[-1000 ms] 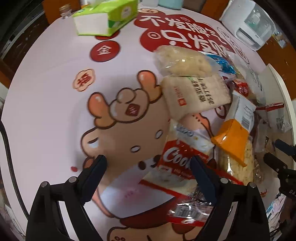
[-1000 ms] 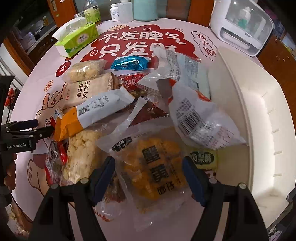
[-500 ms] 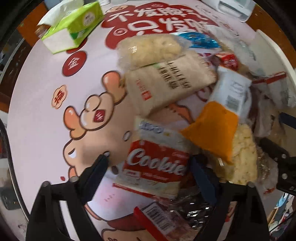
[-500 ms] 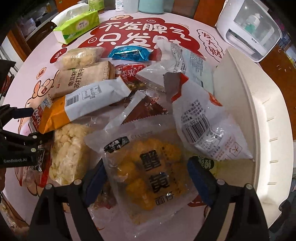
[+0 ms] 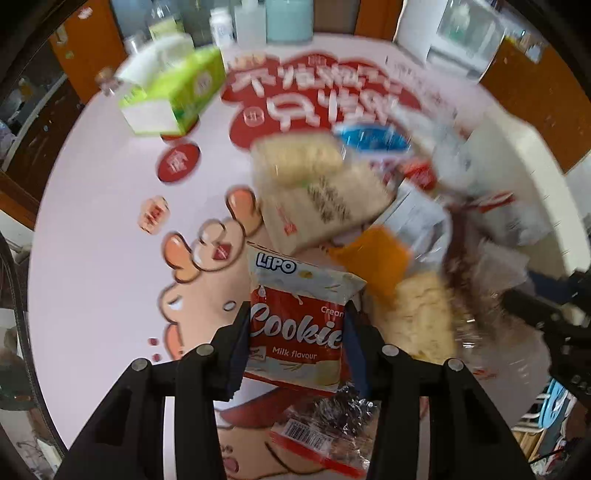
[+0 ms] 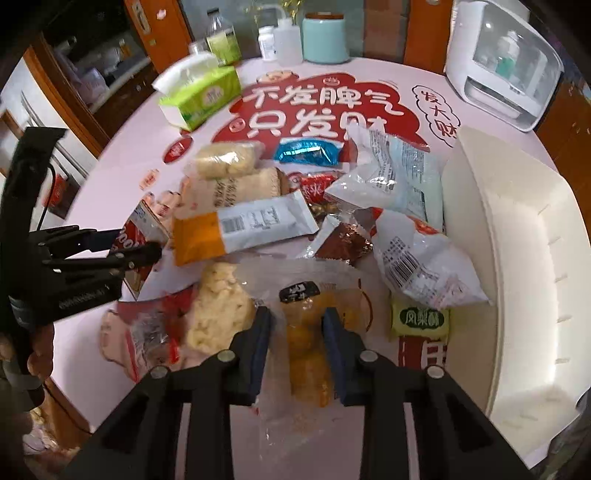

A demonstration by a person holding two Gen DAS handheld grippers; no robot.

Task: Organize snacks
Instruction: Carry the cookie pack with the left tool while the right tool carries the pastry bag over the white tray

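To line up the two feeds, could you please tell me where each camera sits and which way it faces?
Left wrist: on the left tongs, facing steeply down their closing fingers, which pinch the cookie packet; right tongs at the right edge.
Right wrist: on the right tongs, facing down, fingers closing on the yellow snack bag; left tongs and a hand show left.
Shared: the tissue box, orange-and-white packet.

Round table (image 6: 110, 155) wearing a pale pink cloth printed with red Chinese characters, orange-brown wooden cabinets (image 6: 162, 33) standing behind it, white domed countertop appliance (image 6: 506, 62) sitting at the far right edge, soft daylight falling across
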